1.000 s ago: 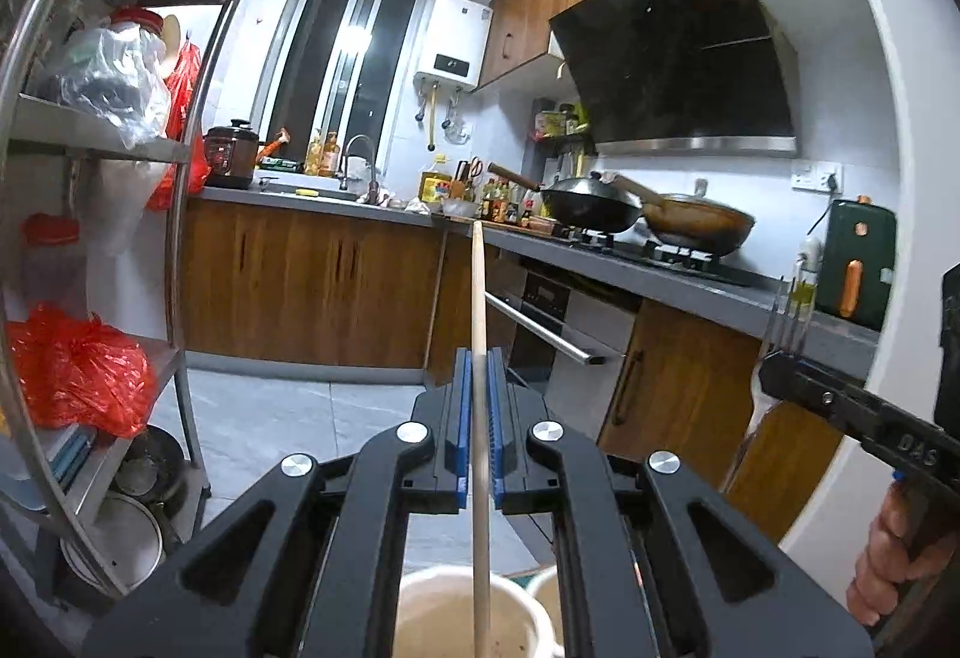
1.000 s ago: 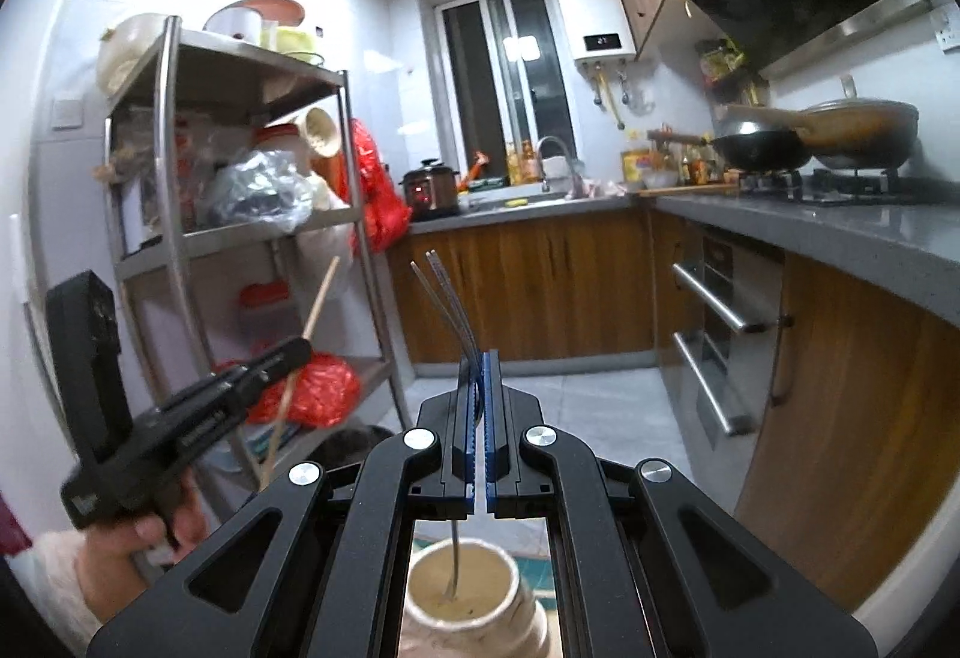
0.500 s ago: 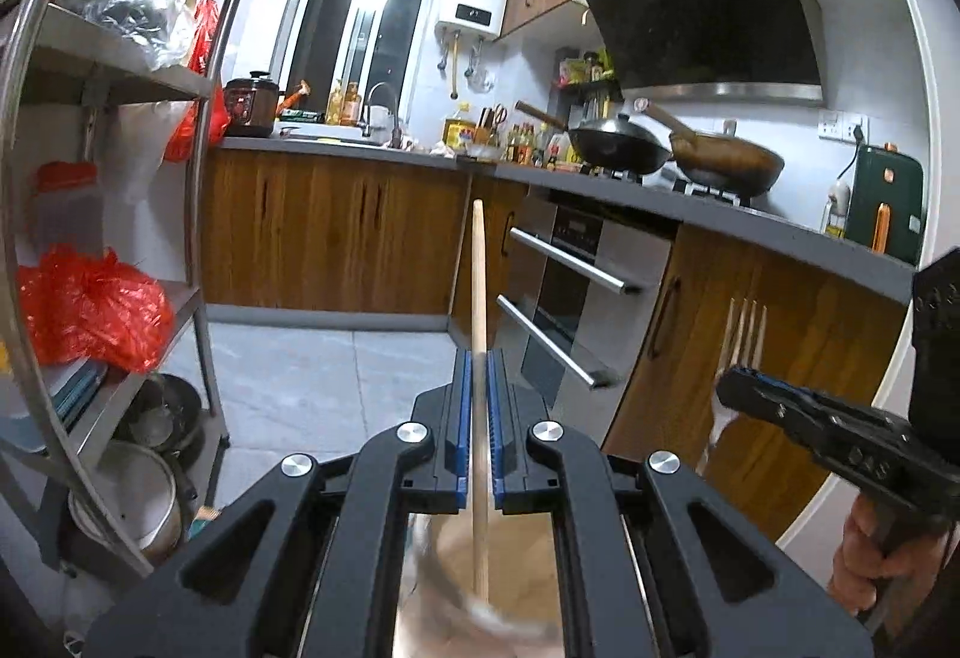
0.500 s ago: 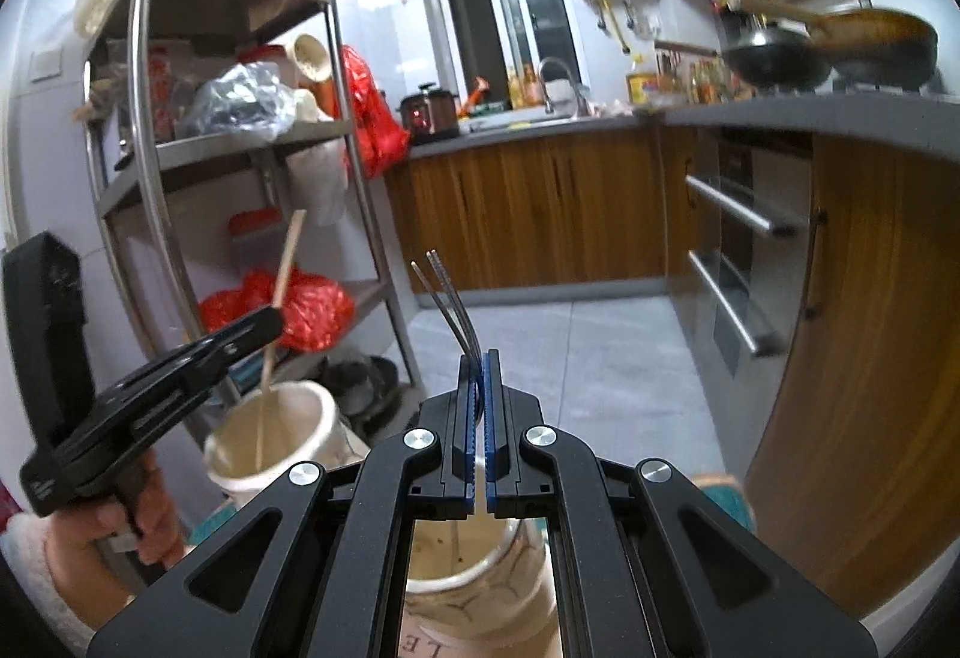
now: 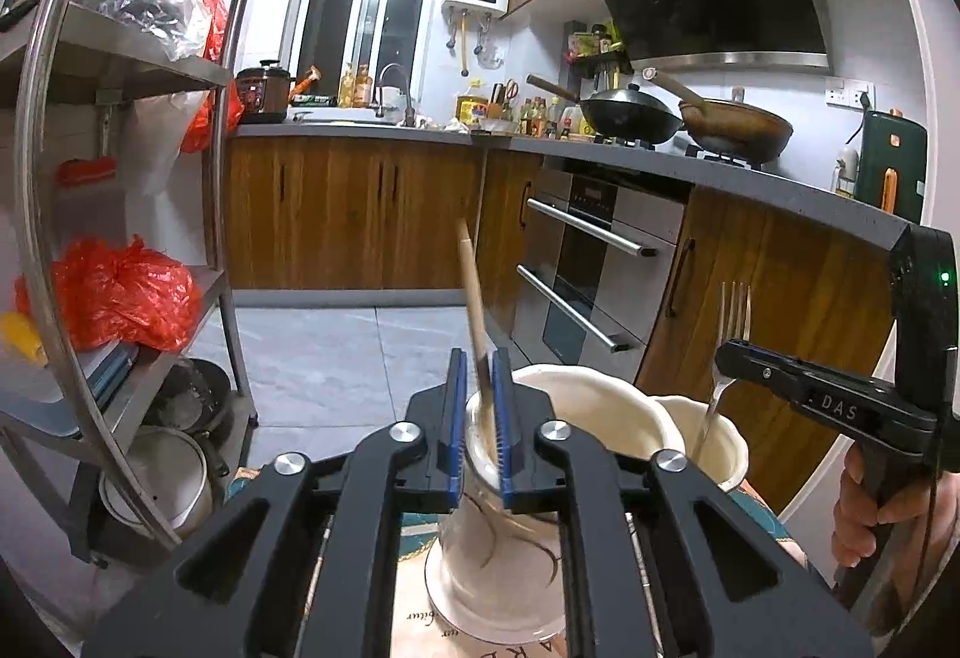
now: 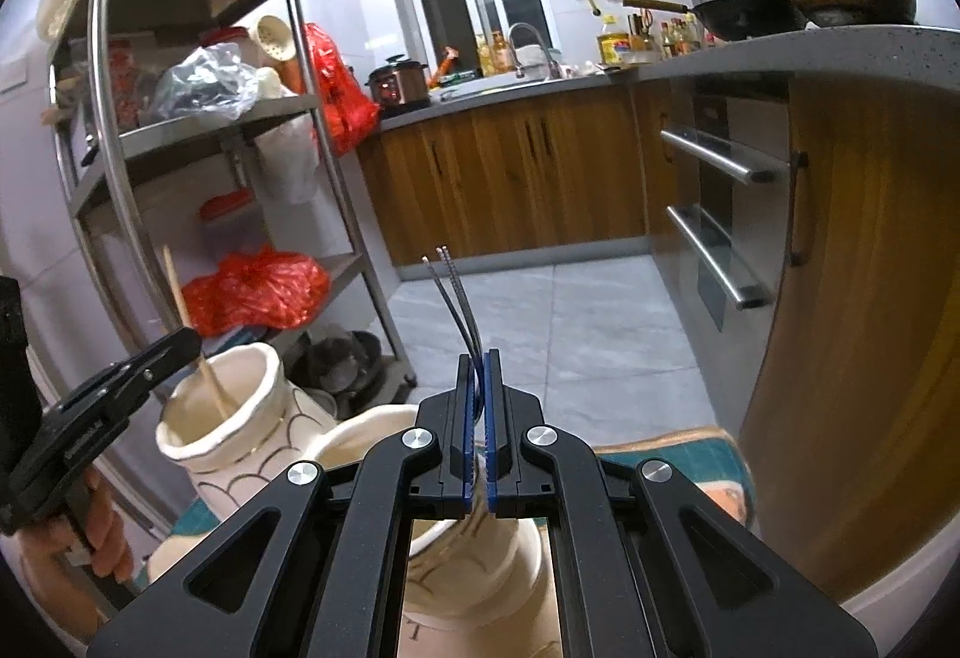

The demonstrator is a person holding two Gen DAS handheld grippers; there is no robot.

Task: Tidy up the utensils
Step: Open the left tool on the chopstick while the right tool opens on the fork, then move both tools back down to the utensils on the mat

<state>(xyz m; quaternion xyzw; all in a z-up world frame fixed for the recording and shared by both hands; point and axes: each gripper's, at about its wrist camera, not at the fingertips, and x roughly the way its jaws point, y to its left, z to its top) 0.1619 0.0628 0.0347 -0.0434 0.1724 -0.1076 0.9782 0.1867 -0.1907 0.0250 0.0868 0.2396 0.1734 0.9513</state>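
My left gripper (image 5: 478,376) hangs over a cream ceramic jar (image 5: 600,400), and its jaws are opening. A wooden chopstick (image 5: 471,286) stands between the pads, leaning left, with its lower end inside the jar; the pads no longer press on it. To the right, my right gripper (image 5: 738,358) is shut on a metal fork (image 5: 735,316), tines up, its handle dipping into a second cream jar (image 5: 720,436). In the right wrist view the right gripper (image 6: 477,406) clamps the fork (image 6: 456,292) above that jar (image 6: 360,436), with the left gripper (image 6: 174,352), the chopstick (image 6: 186,310) and the first jar (image 6: 240,418) at the left.
A steel shelf rack (image 5: 222,238) with red bags and pots stands close on the left. Wooden cabinets and an oven (image 5: 588,286) run along the right under a countertop with woks (image 5: 630,118). The jars rest on a patterned mat (image 6: 672,454). A hand (image 5: 864,514) holds the right gripper.
Both grippers have sunk, lowering chopstick and fork into the two jars. The left jaws have parted and the chopstick has tipped to the left. The right jaws stay shut on the fork.
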